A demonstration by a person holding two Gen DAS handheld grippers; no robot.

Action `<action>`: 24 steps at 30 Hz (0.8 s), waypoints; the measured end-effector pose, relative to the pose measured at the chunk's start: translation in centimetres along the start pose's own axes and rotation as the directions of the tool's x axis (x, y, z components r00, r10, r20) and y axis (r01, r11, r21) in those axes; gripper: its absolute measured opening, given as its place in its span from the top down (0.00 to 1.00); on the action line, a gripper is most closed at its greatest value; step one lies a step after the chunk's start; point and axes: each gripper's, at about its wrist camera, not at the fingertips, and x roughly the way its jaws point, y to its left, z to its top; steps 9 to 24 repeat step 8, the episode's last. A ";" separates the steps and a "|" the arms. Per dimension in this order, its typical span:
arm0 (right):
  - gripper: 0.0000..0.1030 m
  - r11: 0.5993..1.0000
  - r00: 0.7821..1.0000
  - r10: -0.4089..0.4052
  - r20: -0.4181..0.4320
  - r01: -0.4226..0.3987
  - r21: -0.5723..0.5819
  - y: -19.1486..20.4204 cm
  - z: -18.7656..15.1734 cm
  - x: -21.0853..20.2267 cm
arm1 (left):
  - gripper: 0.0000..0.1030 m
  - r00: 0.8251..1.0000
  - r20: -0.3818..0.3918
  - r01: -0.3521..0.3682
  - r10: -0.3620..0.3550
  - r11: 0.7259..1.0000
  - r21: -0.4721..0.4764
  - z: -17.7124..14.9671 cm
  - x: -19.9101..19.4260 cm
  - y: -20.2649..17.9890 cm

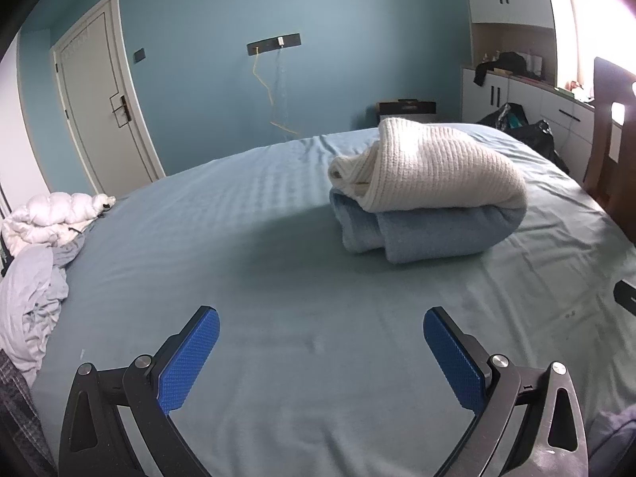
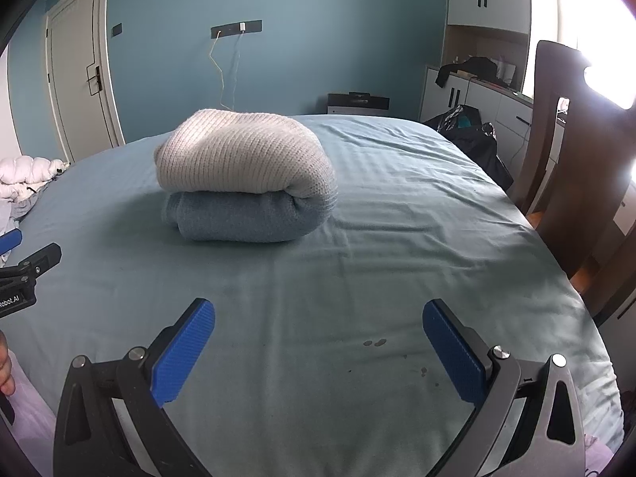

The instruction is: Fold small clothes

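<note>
Clothes: two folded, cream sweater (image 2: 242,151) atop blue one (image 2: 238,218) | left gripper (image 1: 321,330), right gripper (image 2: 318,322): jaws spread, empty

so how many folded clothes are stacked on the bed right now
2. A cream ribbed knit lies on top, and a light blue garment sits folded under it, both mid-bed on the sheet. Both grippers hang open in front, apart from the stack. More could be hidden inside the folds.

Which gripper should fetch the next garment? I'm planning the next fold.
Probably left: the left gripper is open, and the crumpled clothes lie on its side; the right gripper faces only bare sheet.
</note>
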 end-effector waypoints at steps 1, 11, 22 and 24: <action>0.01 1.000 1.000 0.001 0.000 -0.001 -0.001 0.0 0.0 0.0 | 0.00 1.000 -0.002 0.003 -0.003 1.000 0.000 0.0 0.0 0.0; 0.01 1.000 1.000 -0.003 0.001 0.003 -0.015 0.2 0.0 0.0 | 0.00 1.000 0.005 0.013 -0.013 1.000 -0.026 -0.1 0.0 0.3; 0.01 1.000 1.000 -0.003 0.001 0.003 -0.015 0.2 0.0 0.0 | 0.00 1.000 0.005 0.013 -0.013 1.000 -0.026 -0.1 0.0 0.3; 0.01 1.000 1.000 -0.003 0.001 0.003 -0.015 0.2 0.0 0.0 | 0.00 1.000 0.005 0.013 -0.013 1.000 -0.026 -0.1 0.0 0.3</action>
